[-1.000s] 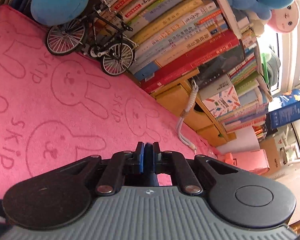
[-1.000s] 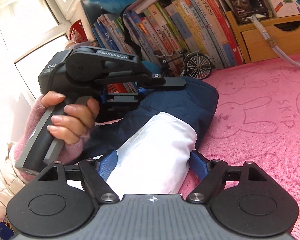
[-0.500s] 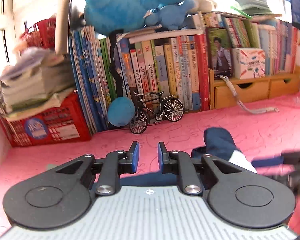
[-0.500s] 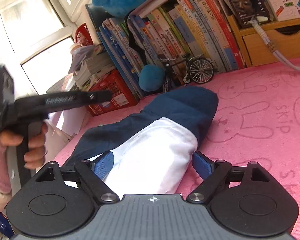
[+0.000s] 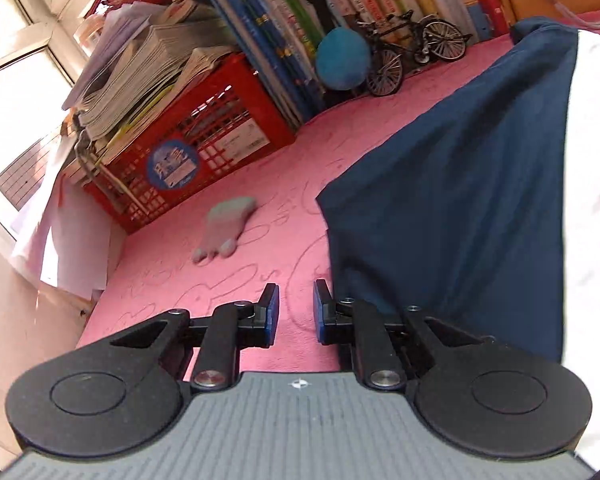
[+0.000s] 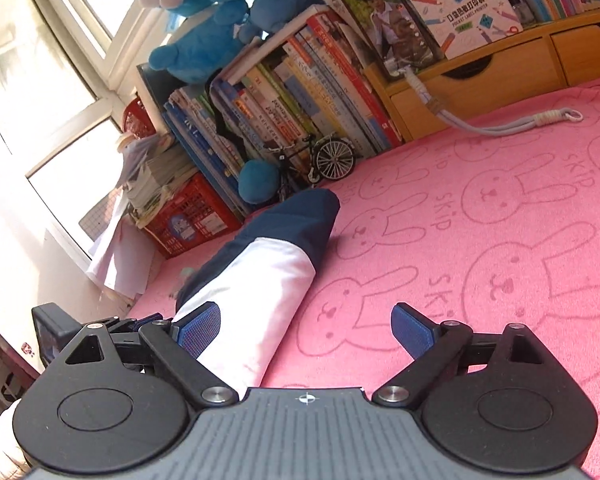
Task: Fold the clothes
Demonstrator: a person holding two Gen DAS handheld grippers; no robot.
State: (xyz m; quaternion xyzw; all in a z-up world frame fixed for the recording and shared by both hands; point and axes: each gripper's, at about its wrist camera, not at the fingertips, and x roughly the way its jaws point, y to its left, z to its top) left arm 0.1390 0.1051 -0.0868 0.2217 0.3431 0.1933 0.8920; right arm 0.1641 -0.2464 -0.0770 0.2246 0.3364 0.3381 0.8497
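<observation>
Open pink blanket (image 6: pixel 480 240) at three o'clock of the navy-and-white garment (image 6: pixel 268 276). Obstructions: grey sock (image 5: pixel 224 228) at ten o'clock, red crate (image 5: pixel 188 136) behind; model bicycle (image 6: pixel 320 158) and books (image 6: pixel 300 92) at twelve.

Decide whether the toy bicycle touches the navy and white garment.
Apart. The left wrist view shows bare pink cloth between the toy bicycle and the garment.

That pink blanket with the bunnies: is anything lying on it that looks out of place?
Yes. A small grey sock-like item lies alone on the pink blanket near the red crate, apart from the navy-and-white garment. A light cord also trails loose across the blanket from the wooden drawers.
</observation>
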